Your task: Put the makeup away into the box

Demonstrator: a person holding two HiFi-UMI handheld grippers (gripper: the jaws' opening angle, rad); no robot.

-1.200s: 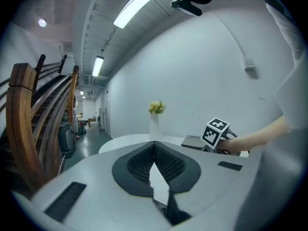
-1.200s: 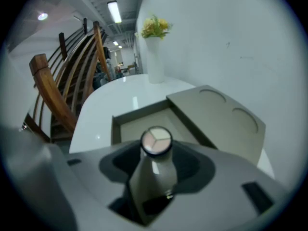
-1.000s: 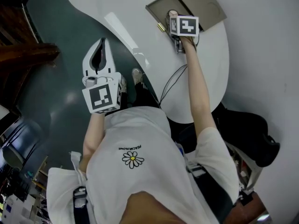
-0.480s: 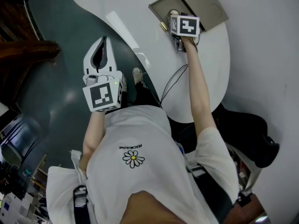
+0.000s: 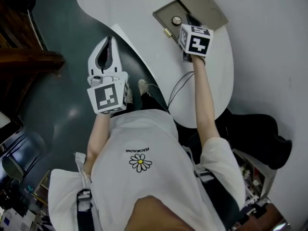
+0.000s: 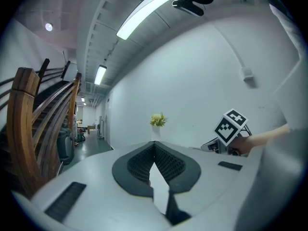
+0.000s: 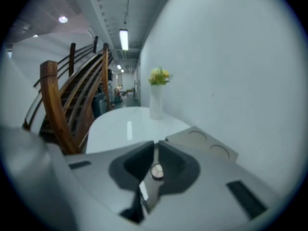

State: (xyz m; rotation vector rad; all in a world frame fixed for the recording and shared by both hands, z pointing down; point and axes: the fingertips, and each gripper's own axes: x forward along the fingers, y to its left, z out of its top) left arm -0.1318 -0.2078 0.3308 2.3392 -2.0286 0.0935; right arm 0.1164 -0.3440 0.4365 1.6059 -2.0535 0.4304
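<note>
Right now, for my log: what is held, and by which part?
Nothing. The right gripper, jaws just closed, is empty; round makeup lies in the box; left gripper shut, empty.

Tan box (image 5: pixel 165 14), pale makeup (image 5: pixel 176 20), white table (image 5: pixel 120 4)

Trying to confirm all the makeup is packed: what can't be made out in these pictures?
- Open tan flat box, head view: the right gripper, whose empty jaws have just closed, covers part of its tray.
- Small round pale item in the box: tiny in head view, blurred in right gripper view; its kind is unreadable.
- White table: the person's arm and the frame edges hide parts.
</note>
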